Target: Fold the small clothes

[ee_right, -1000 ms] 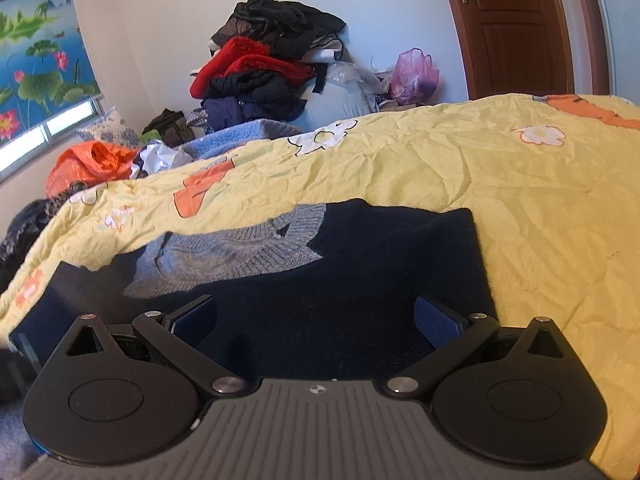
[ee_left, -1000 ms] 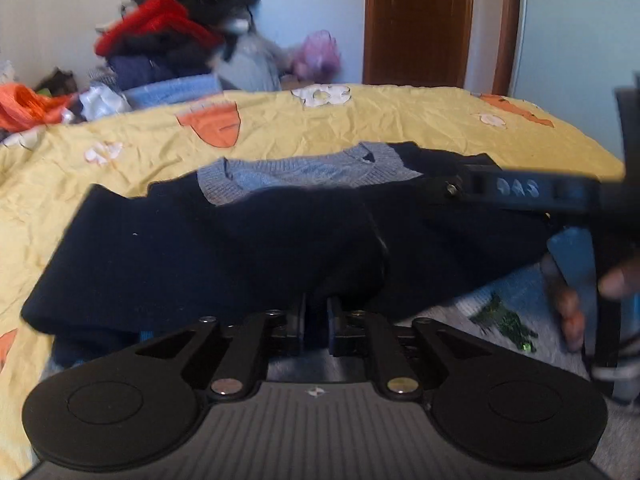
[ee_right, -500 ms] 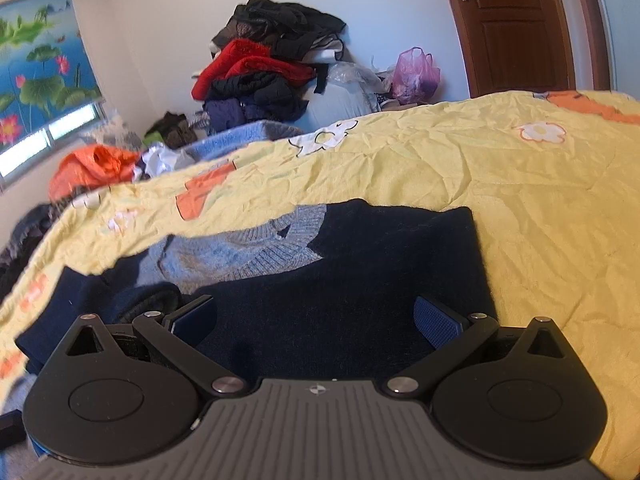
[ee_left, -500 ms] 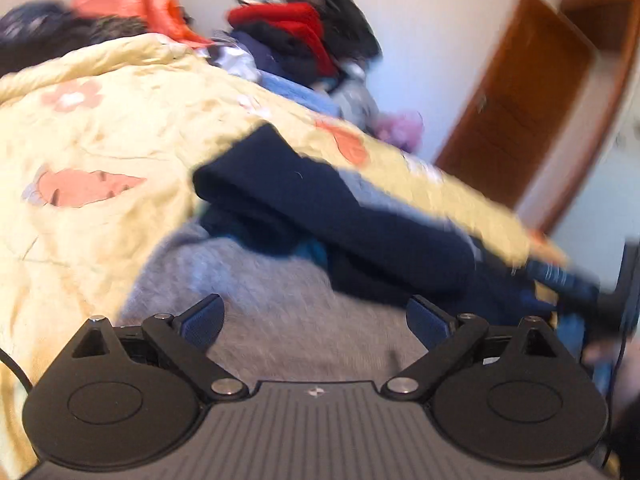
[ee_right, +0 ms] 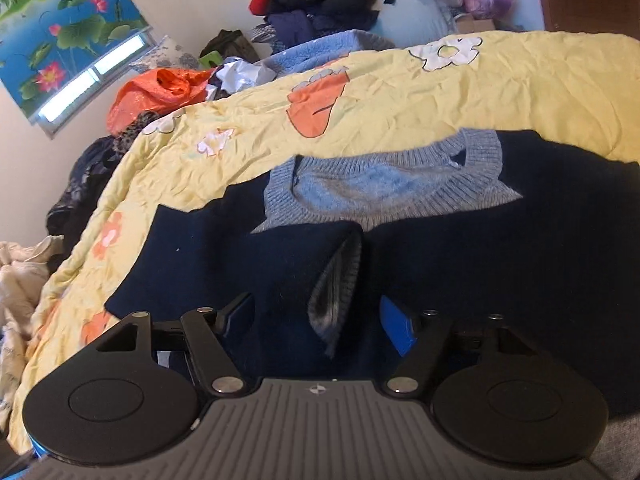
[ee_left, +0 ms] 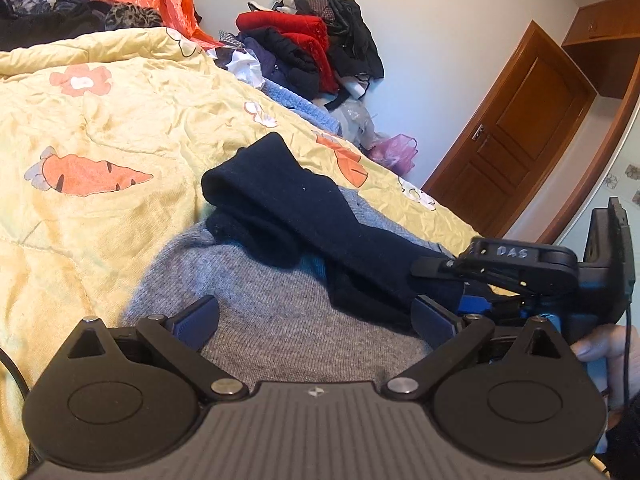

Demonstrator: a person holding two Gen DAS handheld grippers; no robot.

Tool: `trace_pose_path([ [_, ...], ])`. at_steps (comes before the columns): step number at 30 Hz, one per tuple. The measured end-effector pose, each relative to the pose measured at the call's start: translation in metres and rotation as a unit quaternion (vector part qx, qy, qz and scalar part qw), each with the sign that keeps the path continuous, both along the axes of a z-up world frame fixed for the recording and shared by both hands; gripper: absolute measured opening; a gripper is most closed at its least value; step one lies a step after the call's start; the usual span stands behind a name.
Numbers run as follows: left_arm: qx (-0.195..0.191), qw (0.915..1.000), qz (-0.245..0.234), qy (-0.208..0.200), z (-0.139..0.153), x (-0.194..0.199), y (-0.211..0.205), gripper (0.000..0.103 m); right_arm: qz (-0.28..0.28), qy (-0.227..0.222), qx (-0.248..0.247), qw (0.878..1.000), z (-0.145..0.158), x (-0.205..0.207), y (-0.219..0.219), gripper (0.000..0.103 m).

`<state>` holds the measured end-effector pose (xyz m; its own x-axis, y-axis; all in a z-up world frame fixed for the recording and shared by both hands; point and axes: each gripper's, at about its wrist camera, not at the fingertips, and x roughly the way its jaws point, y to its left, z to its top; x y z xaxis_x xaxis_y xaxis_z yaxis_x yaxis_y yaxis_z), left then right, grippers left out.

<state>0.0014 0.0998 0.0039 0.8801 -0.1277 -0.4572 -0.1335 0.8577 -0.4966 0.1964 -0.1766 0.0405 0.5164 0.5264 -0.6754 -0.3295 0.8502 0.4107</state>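
On the yellow quilt (ee_right: 400, 92) with its carrot and flower print lies the navy-and-grey sweater (ee_right: 460, 240), spread flat with its grey ribbed collar (ee_right: 384, 184) toward the far side of the bed. One navy sleeve (ee_left: 296, 208) is folded across the body, and in the right wrist view a grey-lined flap of cloth (ee_right: 336, 284) stands up between the fingers. The left gripper (ee_left: 316, 316) hangs over the grey knit part of the sweater with its jaws spread wide and nothing between them. The right gripper (ee_right: 316, 320) is also released, its blue pads (ee_right: 394, 328) well apart on either side of the raised flap, not closed on it. From the left wrist view the right gripper (ee_left: 452, 276) reaches in from the right, low over the navy cloth, with the person's hand (ee_left: 600, 344) behind it. A heap of clothes (ee_left: 312, 40) sits against the wall beyond the bed, with a wooden door (ee_left: 516, 132) to its right.
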Motion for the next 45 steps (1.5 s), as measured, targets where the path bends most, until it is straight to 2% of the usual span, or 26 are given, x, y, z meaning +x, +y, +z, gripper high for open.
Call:
trace_pose_path([
  [1, -0.002, 1.0000, 0.000, -0.001, 0.000, 0.000, 0.001, 0.103, 0.001, -0.007, -0.011, 1.000, 0.001, -0.001, 0.003, 0.053],
  [2, -0.004, 1.0000, 0.000, -0.001, 0.000, 0.001, 0.002, 0.103, 0.007, -0.015, -0.022, 1.000, 0.002, -0.001, 0.004, 0.023],
  [3, -0.005, 1.0000, 0.000, -0.002, 0.000, 0.001, 0.003, 0.103, 0.015, -0.014, -0.019, 1.000, 0.003, 0.000, 0.003, 0.016],
  [4, -0.006, 1.0000, 0.000, -0.002, 0.000, 0.001, 0.003, 0.103, 0.016, -0.014, -0.010, 1.000, 0.005, 0.000, 0.001, 0.016],
  [6, -0.007, 1.0000, -0.001, -0.002, -0.001, 0.001, 0.005, 0.103, 0.022, -0.054, -0.007, 0.998, 0.020, 0.000, -0.005, 0.015],
  [11, -0.008, 1.0000, -0.001, -0.003, -0.001, 0.001, 0.004, 0.103, 0.035, -0.140, -0.020, 0.989, 0.084, 0.005, -0.026, 0.015],
  [14, -0.008, 1.0000, -0.001, -0.002, -0.001, 0.001, 0.004, 0.103, 0.034, -0.134, -0.037, 0.990, 0.103, 0.013, -0.058, 0.015],
  [16, -0.007, 1.0000, -0.001, -0.002, -0.001, 0.001, 0.004, 0.103, 0.020, -0.117, -0.064, 0.991, 0.097, 0.018, -0.081, 0.015],
  [20, -0.005, 1.0000, -0.001, -0.002, 0.000, 0.001, 0.004, 0.103, -0.019, -0.079, -0.099, 0.992, 0.060, 0.018, -0.121, 0.015],
  [24, -0.002, 1.0000, 0.000, 0.000, 0.000, 0.001, 0.003, 0.103, -0.044, -0.056, -0.097, 0.993, 0.025, 0.014, -0.140, 0.015],
  [28, 0.002, 1.0000, 0.000, 0.001, 0.001, 0.002, 0.003, 0.103, -0.046, -0.044, -0.092, 0.994, 0.006, 0.011, -0.144, 0.015],
  [29, 0.001, 1.0000, 0.000, 0.001, 0.001, 0.002, 0.002, 0.103, -0.047, -0.045, -0.087, 0.994, 0.005, 0.012, -0.144, 0.016],
  [31, 0.002, 1.0000, 0.000, 0.001, 0.001, 0.002, 0.003, 0.103, -0.059, -0.047, -0.069, 0.995, 0.003, 0.012, -0.147, 0.025],
  [33, 0.004, 1.0000, 0.000, 0.002, 0.001, 0.002, 0.001, 0.103, -0.086, -0.065, -0.054, 0.993, 0.009, 0.009, -0.155, 0.055],
  [35, 0.005, 1.0000, 0.000, 0.002, 0.001, 0.002, 0.001, 0.103, -0.151, -0.146, -0.066, 0.975, 0.025, -0.012, -0.156, 0.056],
  [36, 0.005, 1.0000, 0.000, 0.002, 0.001, 0.002, 0.001, 0.103, -0.156, -0.180, -0.057, 0.970, 0.030, -0.024, -0.152, 0.056],
  [37, 0.006, 1.0000, 0.000, 0.002, 0.001, 0.002, 0.001, 0.103, -0.136, -0.188, -0.044, 0.972, 0.032, -0.031, -0.143, 0.056],
  [39, 0.013, 0.9999, -0.001, 0.006, 0.002, 0.003, -0.001, 0.103, -0.085, -0.183, -0.053, 0.978, 0.027, -0.037, -0.115, 0.055],
  [42, 0.057, 0.9980, -0.009, 0.026, 0.005, 0.006, -0.012, 0.103, -0.035, -0.181, -0.118, 0.976, 0.006, -0.036, -0.074, 0.061],
  [44, 0.095, 0.9944, -0.017, 0.042, 0.007, 0.010, -0.022, 0.103, -0.045, -0.144, -0.143, 0.978, -0.013, -0.025, -0.066, 0.065],
  [45, 0.110, 0.9925, -0.020, 0.049, 0.007, 0.011, -0.026, 0.103, -0.050, -0.157, -0.142, 0.976, -0.020, -0.026, -0.066, 0.069],
])
